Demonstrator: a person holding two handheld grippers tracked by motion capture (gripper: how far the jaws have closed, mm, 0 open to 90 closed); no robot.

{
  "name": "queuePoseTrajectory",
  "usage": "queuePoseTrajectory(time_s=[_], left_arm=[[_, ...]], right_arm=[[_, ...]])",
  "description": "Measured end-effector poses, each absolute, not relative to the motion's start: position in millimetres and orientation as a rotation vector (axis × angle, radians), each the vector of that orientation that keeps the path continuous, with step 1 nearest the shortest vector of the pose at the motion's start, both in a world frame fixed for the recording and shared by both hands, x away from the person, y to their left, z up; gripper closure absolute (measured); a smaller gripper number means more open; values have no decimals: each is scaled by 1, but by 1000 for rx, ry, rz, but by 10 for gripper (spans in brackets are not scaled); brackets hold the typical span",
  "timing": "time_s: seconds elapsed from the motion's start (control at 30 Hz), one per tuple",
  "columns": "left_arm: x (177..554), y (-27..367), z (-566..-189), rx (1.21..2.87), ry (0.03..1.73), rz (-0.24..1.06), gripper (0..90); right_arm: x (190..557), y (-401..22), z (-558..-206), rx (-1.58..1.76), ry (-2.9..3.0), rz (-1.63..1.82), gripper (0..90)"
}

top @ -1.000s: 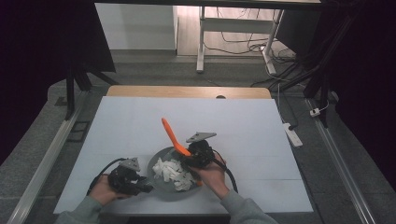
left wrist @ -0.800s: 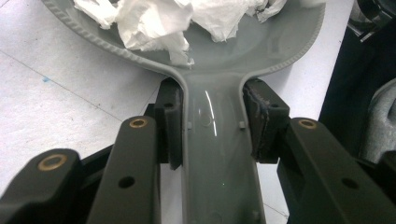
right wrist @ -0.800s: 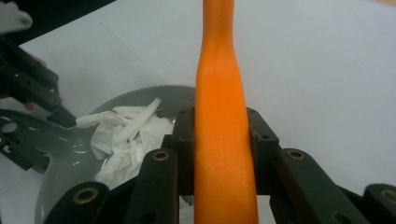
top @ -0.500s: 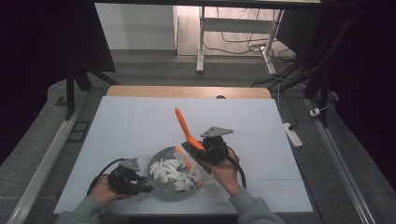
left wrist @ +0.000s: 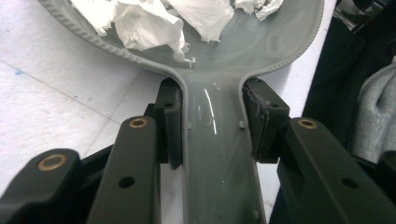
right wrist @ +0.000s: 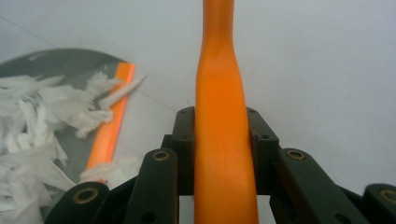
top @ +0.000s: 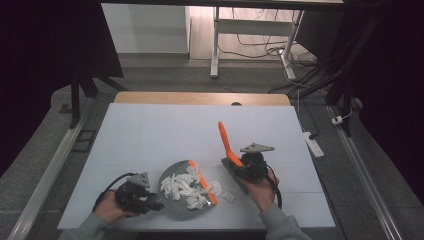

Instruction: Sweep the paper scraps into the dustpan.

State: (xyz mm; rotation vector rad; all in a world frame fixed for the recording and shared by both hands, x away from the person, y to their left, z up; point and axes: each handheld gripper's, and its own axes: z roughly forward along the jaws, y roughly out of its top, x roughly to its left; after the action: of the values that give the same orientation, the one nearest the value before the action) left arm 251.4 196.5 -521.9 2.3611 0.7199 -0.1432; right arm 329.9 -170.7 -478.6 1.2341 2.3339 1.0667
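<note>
High view: left tongs pinch grey dustpan handle at table front; right tongs pinch orange brush. Sweeping underway; stray paper scraps need brushing in.

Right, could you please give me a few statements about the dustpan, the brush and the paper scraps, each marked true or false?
1. The left gripper is shut on the grey dustpan by its handle. True.
2. The right gripper holds a blue handle. False: it is shut on the orange brush handle.
3. All white paper scraps lie inside the dustpan. False: a few lie on the table beside its orange lip.
4. The dustpan rests on the white table. True.
5. The brush handle points toward the person. False: it slants up and away.
</note>
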Motion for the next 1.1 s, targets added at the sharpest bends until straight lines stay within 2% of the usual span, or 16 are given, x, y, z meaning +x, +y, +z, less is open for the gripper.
queuePoseTrajectory(time_s=[0.33,1.1], left_arm=[[247,186,-521,2371,700,-149,614],[247,178,-523,2375,693,-158,615]], right_arm=[[320,-159,-488,1228,2378,1044,703],[294,-73,-484,1031,2513,1240,703]])
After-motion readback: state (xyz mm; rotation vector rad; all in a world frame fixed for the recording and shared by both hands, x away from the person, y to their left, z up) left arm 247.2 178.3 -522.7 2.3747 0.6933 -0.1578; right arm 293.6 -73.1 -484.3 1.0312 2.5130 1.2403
